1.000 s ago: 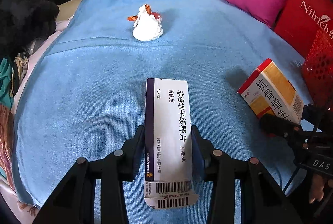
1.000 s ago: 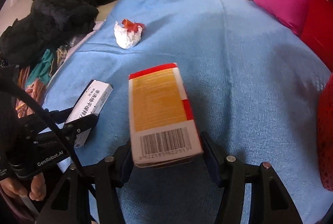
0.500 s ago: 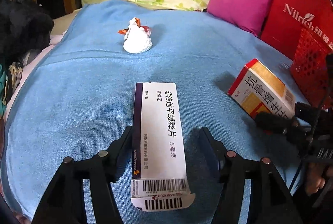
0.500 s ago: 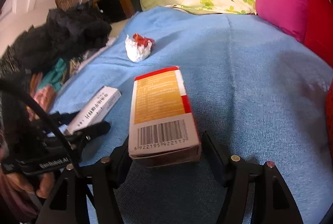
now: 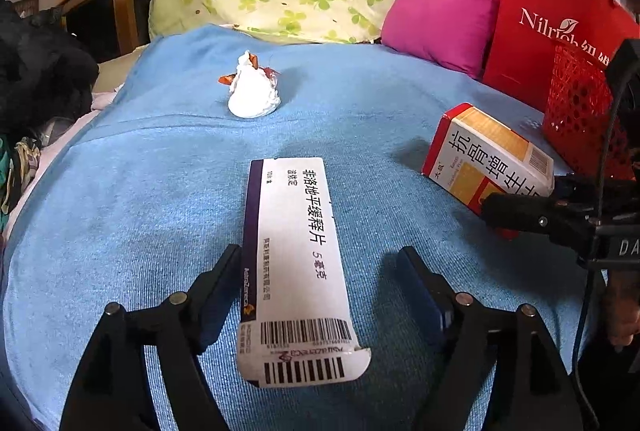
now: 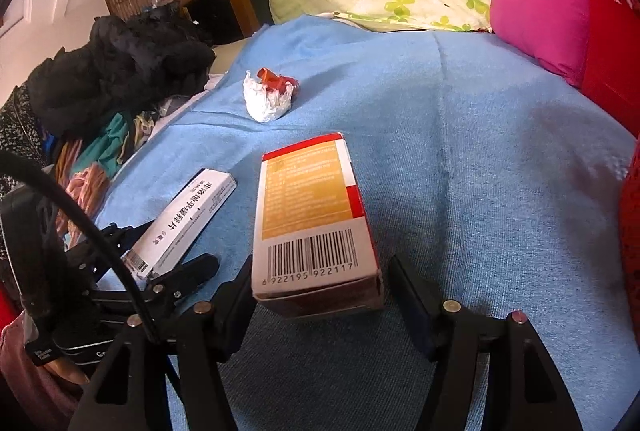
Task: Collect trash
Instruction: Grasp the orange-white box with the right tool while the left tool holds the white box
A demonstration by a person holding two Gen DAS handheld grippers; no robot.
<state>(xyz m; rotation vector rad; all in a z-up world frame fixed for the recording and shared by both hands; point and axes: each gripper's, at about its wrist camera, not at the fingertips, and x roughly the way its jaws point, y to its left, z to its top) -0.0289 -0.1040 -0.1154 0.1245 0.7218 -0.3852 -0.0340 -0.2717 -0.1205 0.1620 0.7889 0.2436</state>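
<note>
The left gripper (image 5: 320, 263) was opening its jaws. The long white box (image 5: 296, 263) lay flat on the blue blanket (image 5: 120, 199) between them. The left finger (image 5: 216, 283) was right at the box's purple edge, and I could not tell if it touched. The right finger (image 5: 420, 287) stood clear of the box, with blanket showing in the gap. So the box was let go, not squeezed.

The right gripper (image 6: 320, 291) had its jaws apart too. The orange and red box (image 6: 312, 215) sat between them on the blanket, with its barcode end facing the camera. A small gap showed at the right finger (image 6: 412, 295). The left finger (image 6: 236, 295) was very close to the box, so I could not tell if the box was held.

In the left wrist view, a crumpled white paper ball (image 5: 254, 95) with red bits lay at 12 o'clock from the white box, well apart. The orange and red box lay at 3 o'clock. A pink pillow (image 5: 440, 15), a red bag (image 5: 540, 31) and a red basket (image 5: 580, 119) were at 2 o'clock. Dark clothes (image 6: 120, 71) were piled at 10 o'clock in the right wrist view.
</note>
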